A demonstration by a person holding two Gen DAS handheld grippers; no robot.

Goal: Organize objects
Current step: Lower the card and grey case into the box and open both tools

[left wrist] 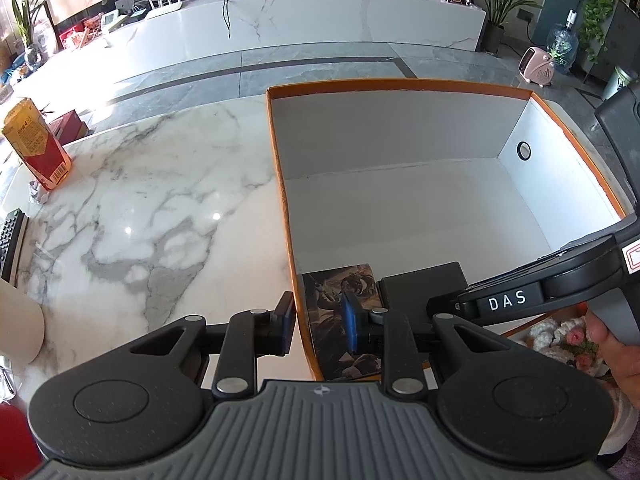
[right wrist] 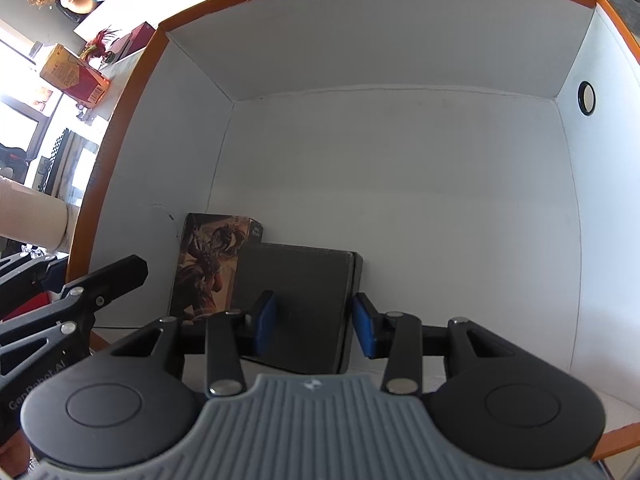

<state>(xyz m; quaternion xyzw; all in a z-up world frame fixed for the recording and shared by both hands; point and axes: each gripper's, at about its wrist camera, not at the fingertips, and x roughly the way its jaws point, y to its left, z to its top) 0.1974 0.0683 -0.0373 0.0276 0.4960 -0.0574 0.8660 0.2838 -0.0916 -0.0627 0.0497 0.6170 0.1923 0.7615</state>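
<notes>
A large orange-rimmed box with white inside (left wrist: 276, 140) (right wrist: 132, 92) stands on the marble table (left wrist: 140, 184). In its near left corner lie a box with dark illustrated art (left wrist: 332, 288) (right wrist: 208, 264) and a flat black box (left wrist: 424, 284) (right wrist: 296, 296) beside it. My left gripper (left wrist: 318, 322) is open and straddles the big box's left wall, one finger outside, one inside over the illustrated box. My right gripper (right wrist: 314, 322) is open with its blue pads on either side of the black box; its body shows in the left wrist view (left wrist: 520, 300).
A yellow-and-red carton (left wrist: 38, 144) (right wrist: 72, 76) stands at the table's far left. A dark keyboard-like object (left wrist: 10, 236) lies at the left edge. A crocheted flower item (left wrist: 560, 340) lies near the box's front right. A marble counter (left wrist: 320, 12) runs across the room behind.
</notes>
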